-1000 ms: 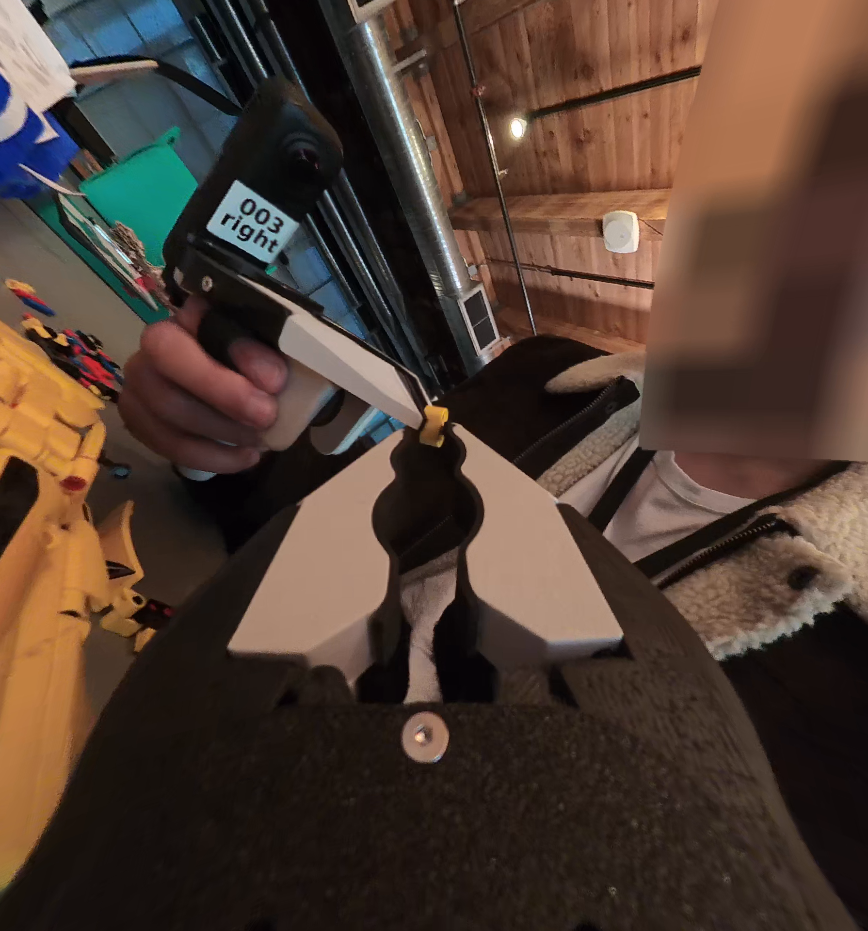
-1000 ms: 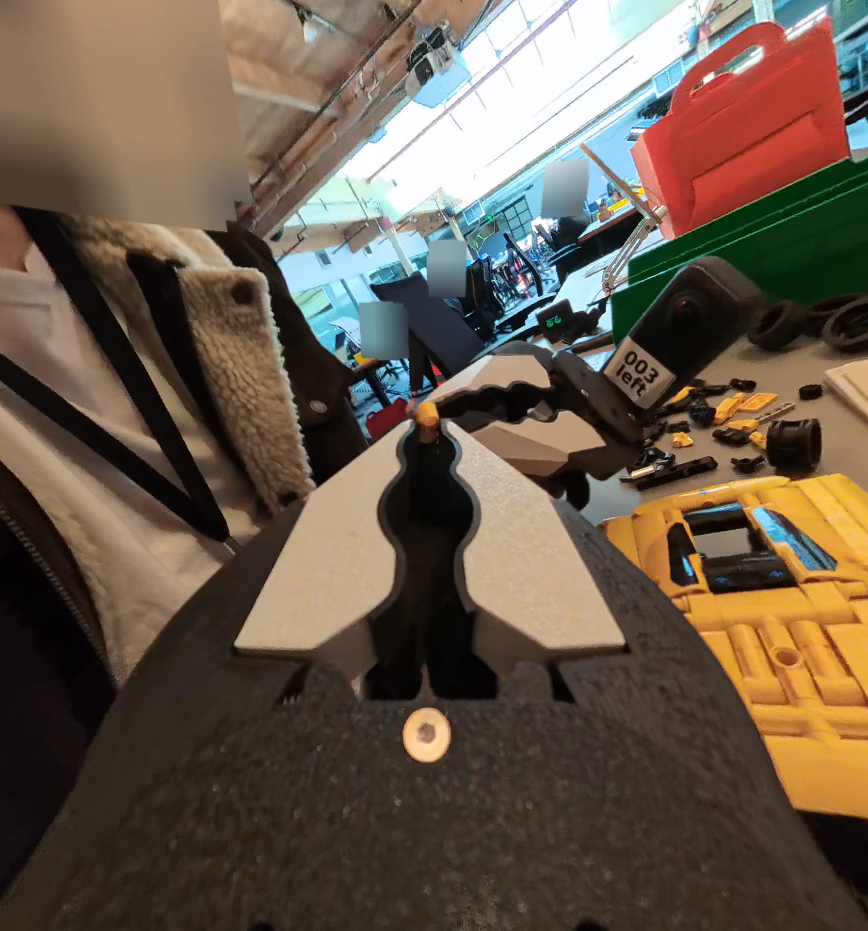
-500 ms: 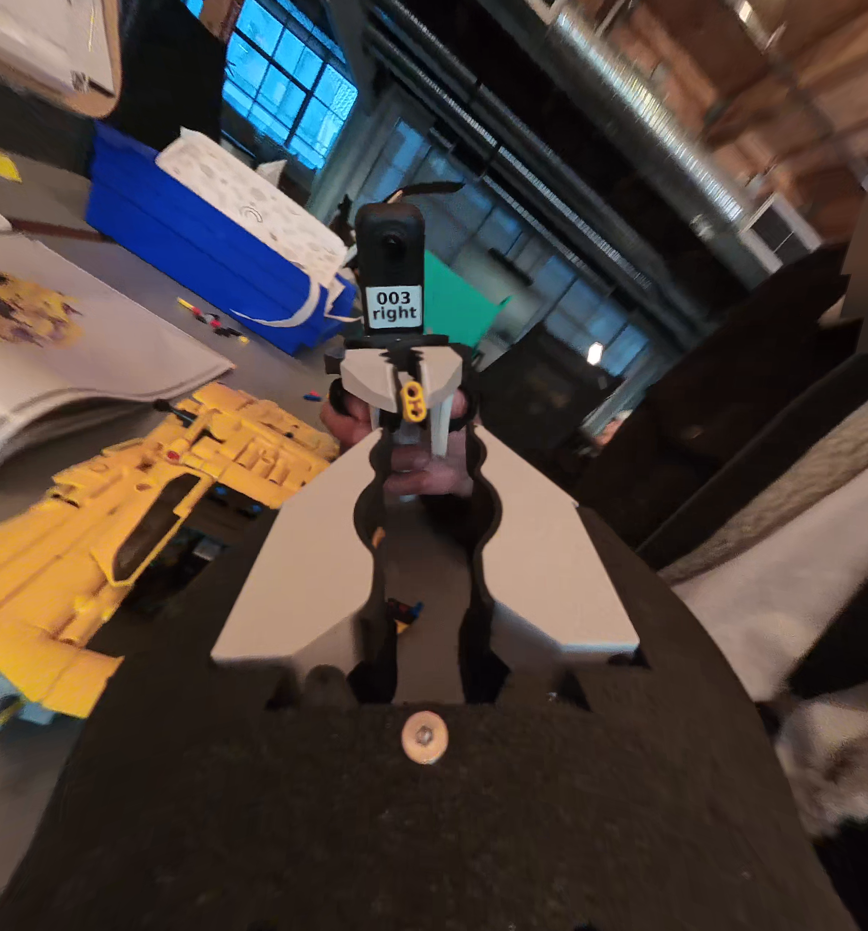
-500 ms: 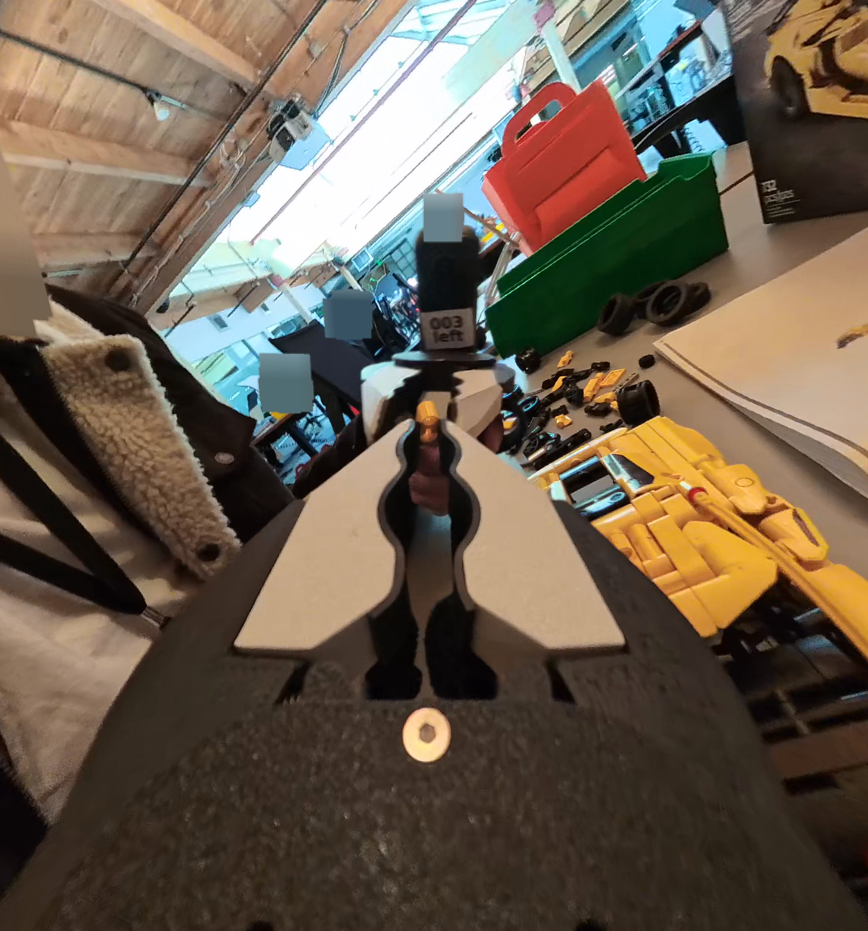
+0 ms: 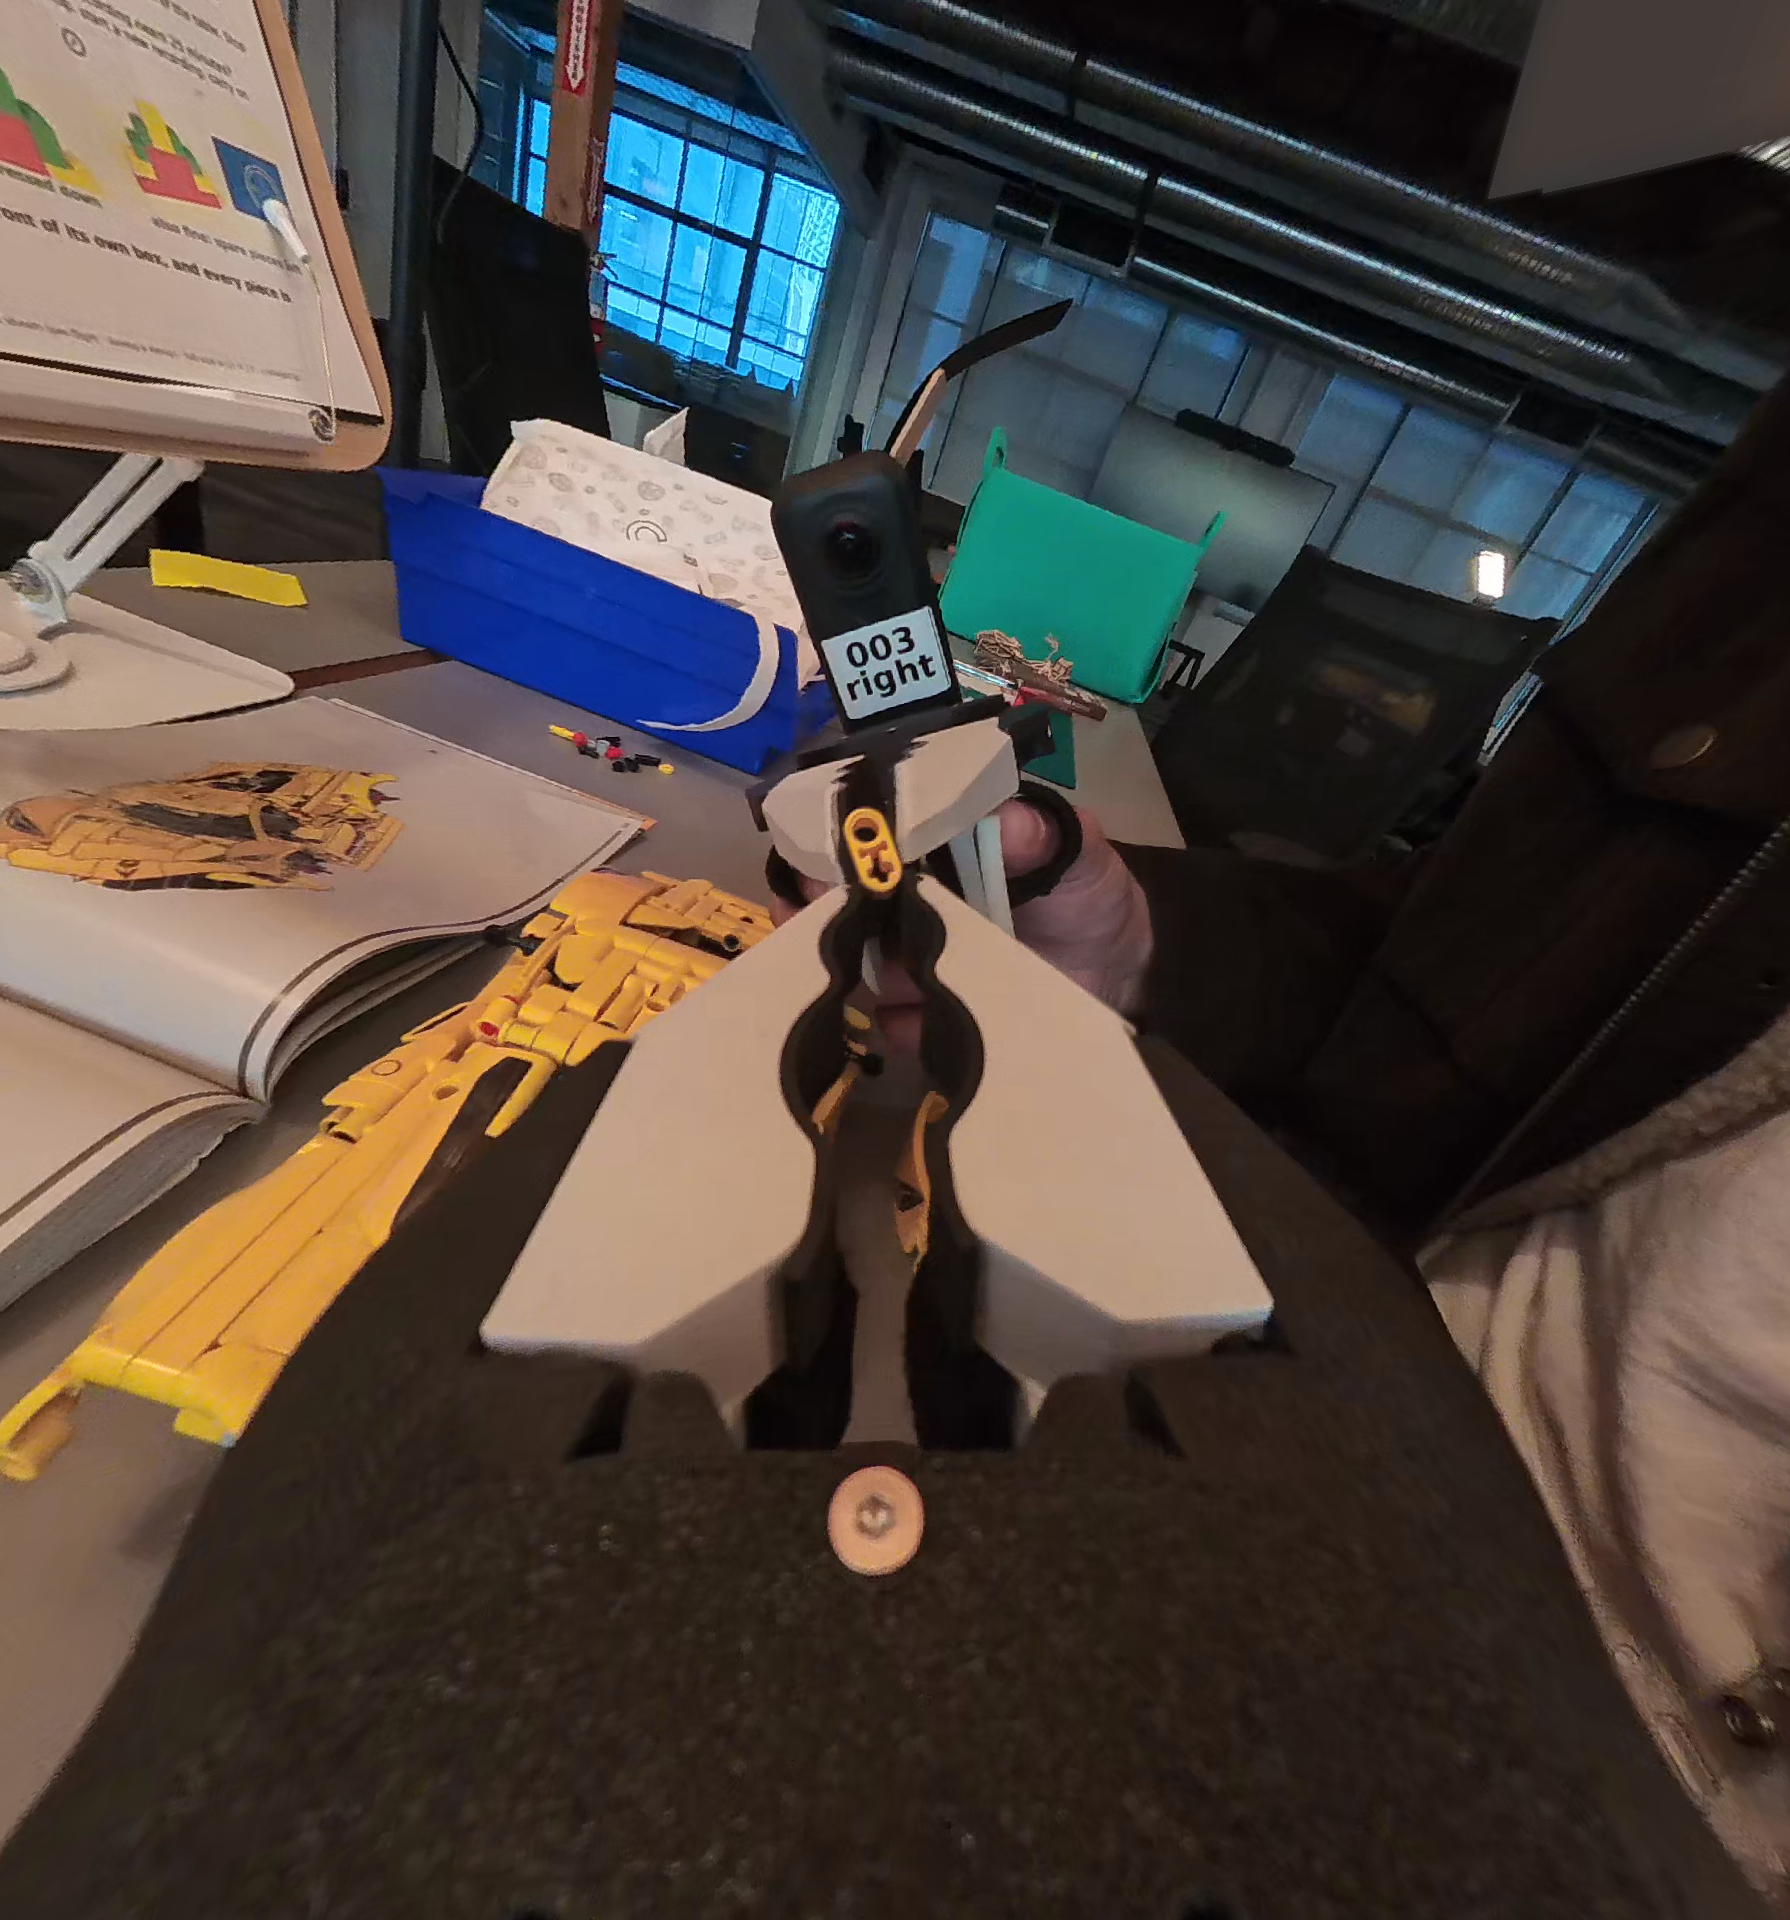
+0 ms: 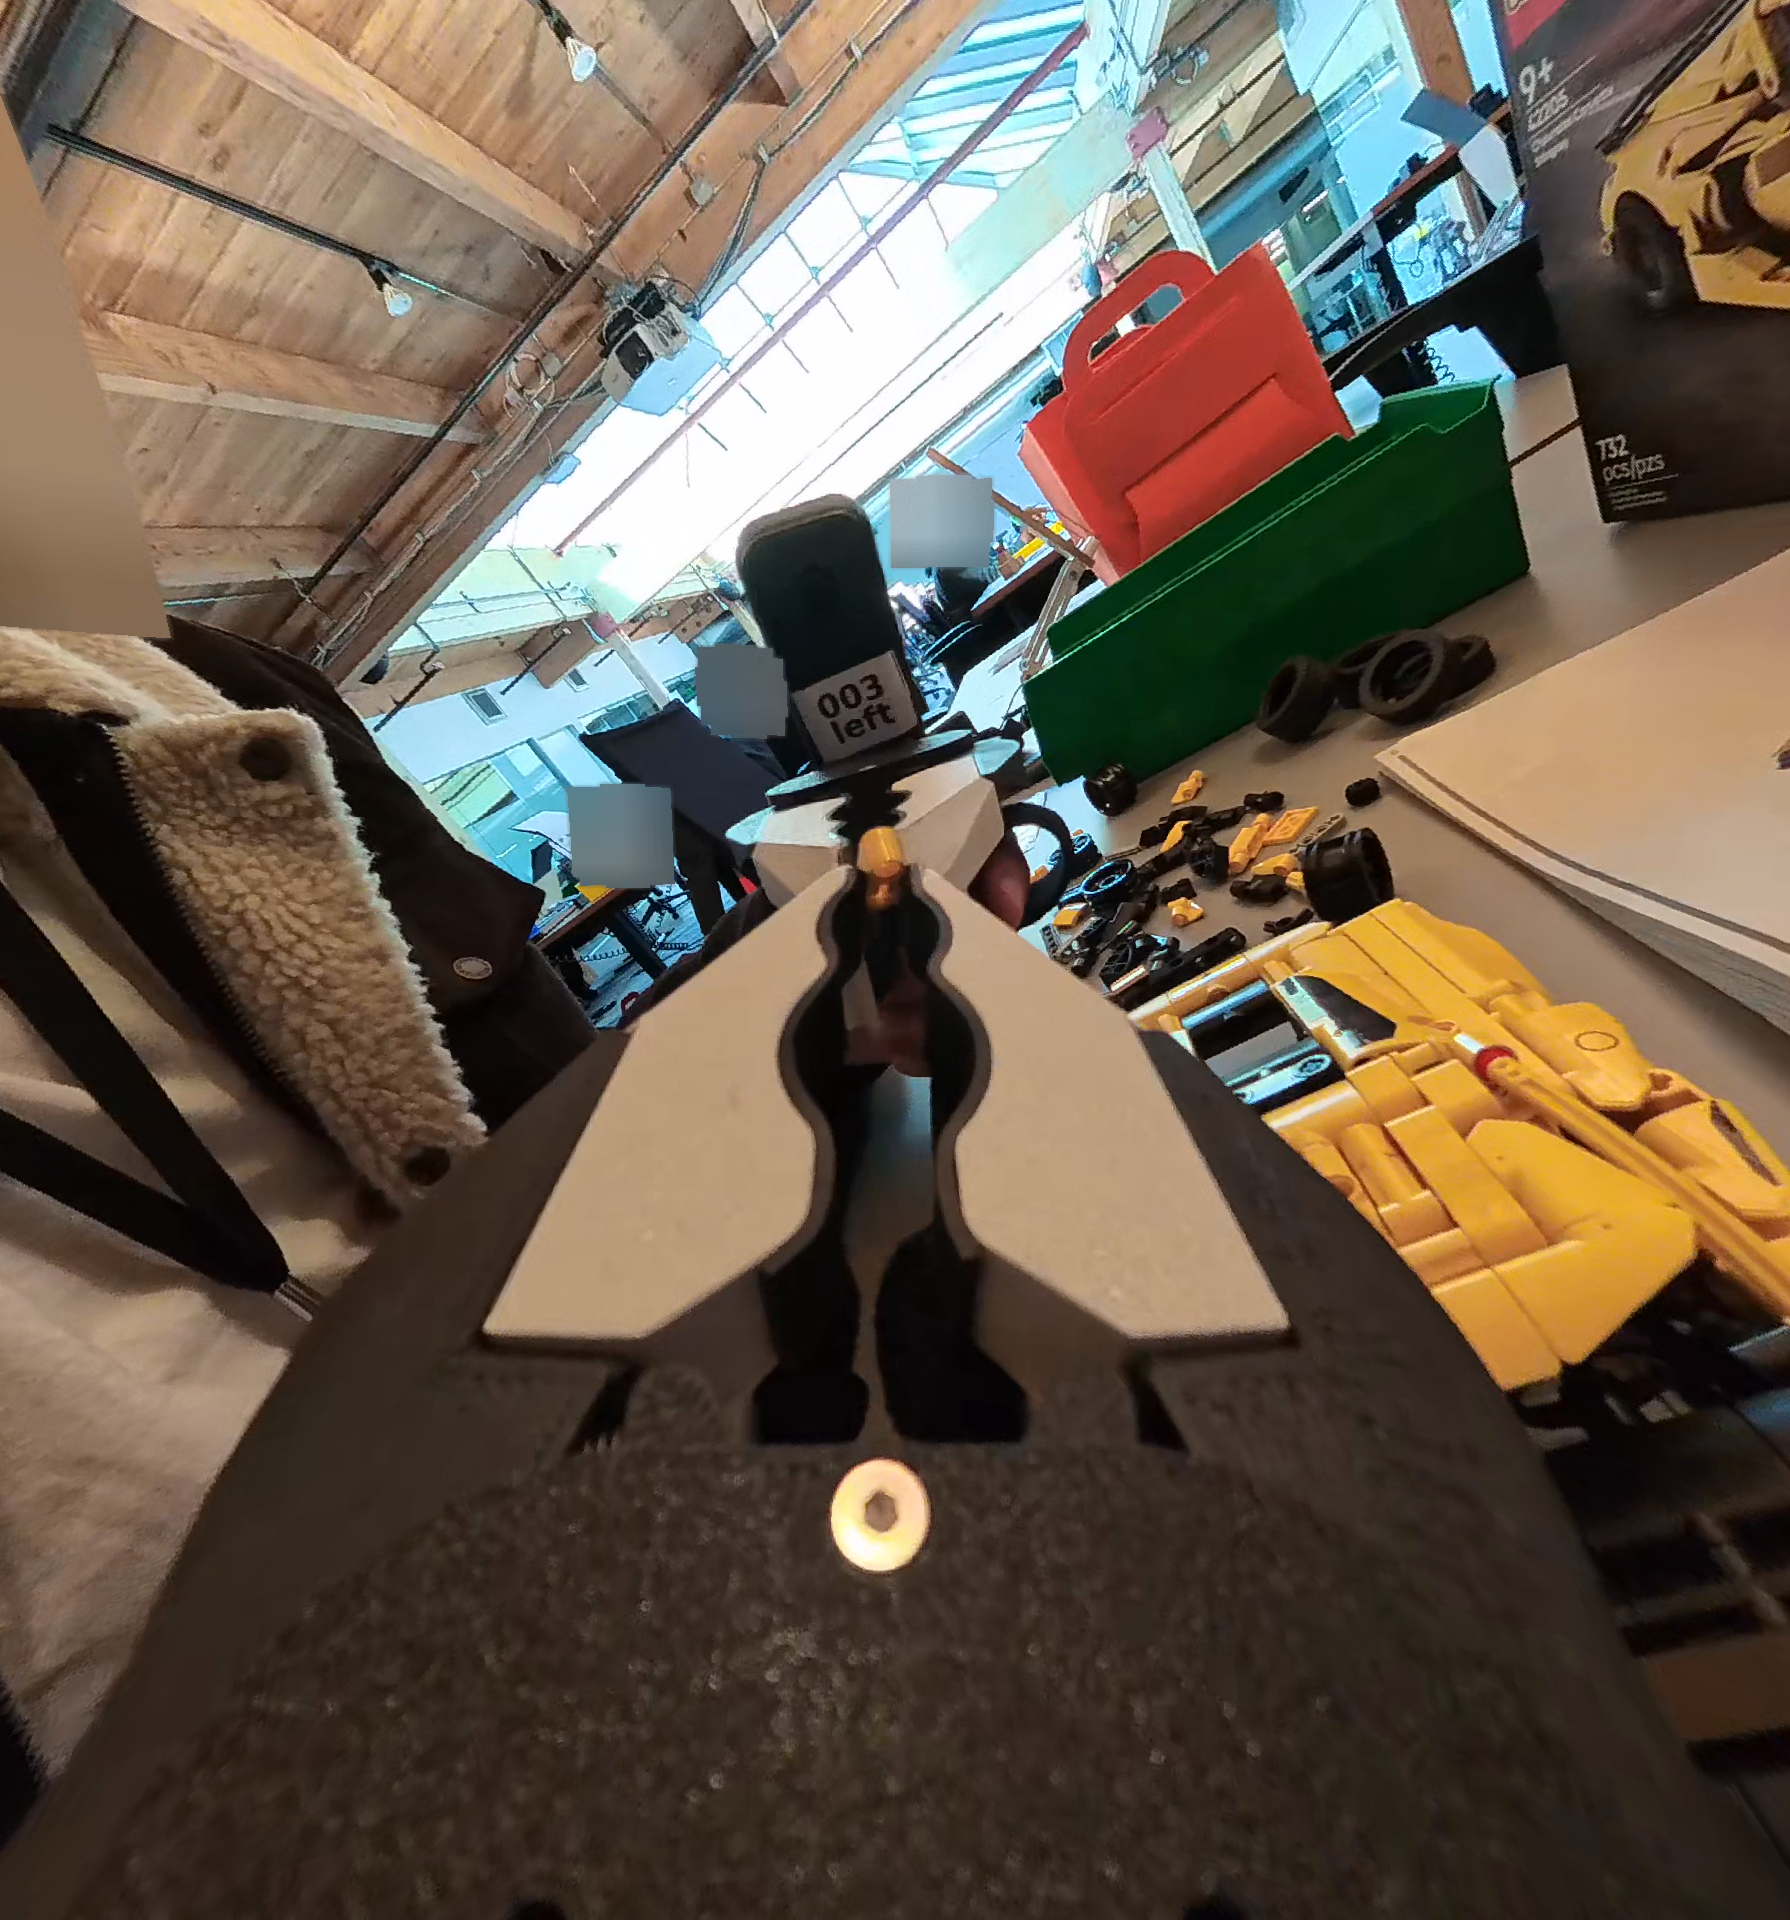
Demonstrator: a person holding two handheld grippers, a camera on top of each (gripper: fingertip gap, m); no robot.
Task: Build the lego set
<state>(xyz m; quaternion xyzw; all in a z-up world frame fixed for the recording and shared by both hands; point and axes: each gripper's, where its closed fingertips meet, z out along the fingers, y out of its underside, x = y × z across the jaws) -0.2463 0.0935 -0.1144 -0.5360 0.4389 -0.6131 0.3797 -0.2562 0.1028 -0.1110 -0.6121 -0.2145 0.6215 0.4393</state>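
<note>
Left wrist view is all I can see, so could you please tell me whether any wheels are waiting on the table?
Observer: Yes. The right wrist view shows black tyres lying on the table beside a green bin.
Operator: Thank you. Is anything in that bin?
Observer: A red carrier stands in it or just behind it; I cannot tell which.
Operator: And are there other parts near the tyres?
Observer: Small yellow and black loose pieces are scattered between the bin and the yellow car model.
</note>
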